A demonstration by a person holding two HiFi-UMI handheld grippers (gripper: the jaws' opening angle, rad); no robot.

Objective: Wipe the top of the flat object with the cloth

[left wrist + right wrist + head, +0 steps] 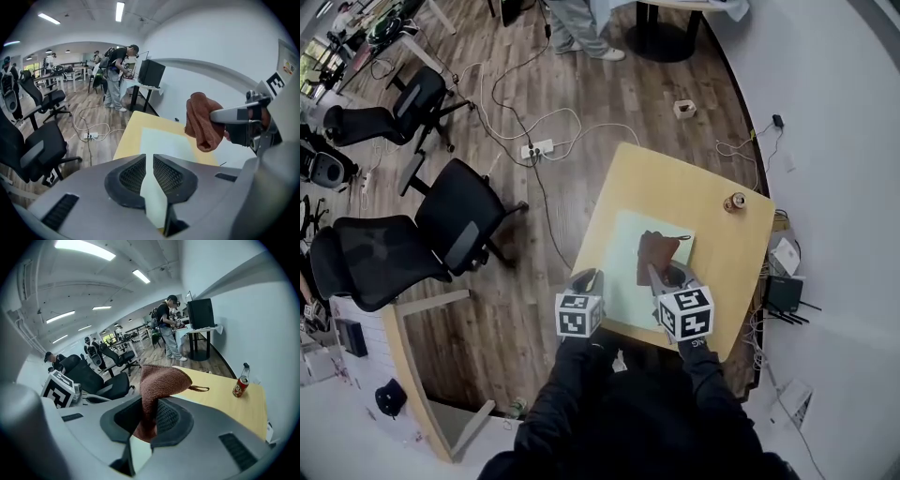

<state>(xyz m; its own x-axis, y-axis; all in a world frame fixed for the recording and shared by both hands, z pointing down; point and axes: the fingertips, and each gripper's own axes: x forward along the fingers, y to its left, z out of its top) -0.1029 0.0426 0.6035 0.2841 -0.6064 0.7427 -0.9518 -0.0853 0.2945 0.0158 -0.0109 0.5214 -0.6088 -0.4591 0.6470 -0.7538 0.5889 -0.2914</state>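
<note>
**Holding the cloth above the flat object, ready to wipe**

Lying flat on the bench (675, 178), the pale green flat object (623, 267) sits directly under the right gripper (667, 277). Its long axis runs straight ahead from those fingers towards the far edge. The right fingers are clamped on the brown cloth (654, 255), which bunches up out of the grip and droops forward past the tips. Its length follows the same forward line as the sheet.

From the left gripper view, the cloth (202, 122) looks to hang just clear of the surface, so the move ahead is probably a short drop, then strokes forward.

The left gripper (586, 279) rests at the sheet's near left edge. Its fingers are drawn nearly together with nothing pinched, and only a slit of green shows between them. The right is plainly the nearer tool.

Well ahead and right of both stands a can (734, 202).
</note>
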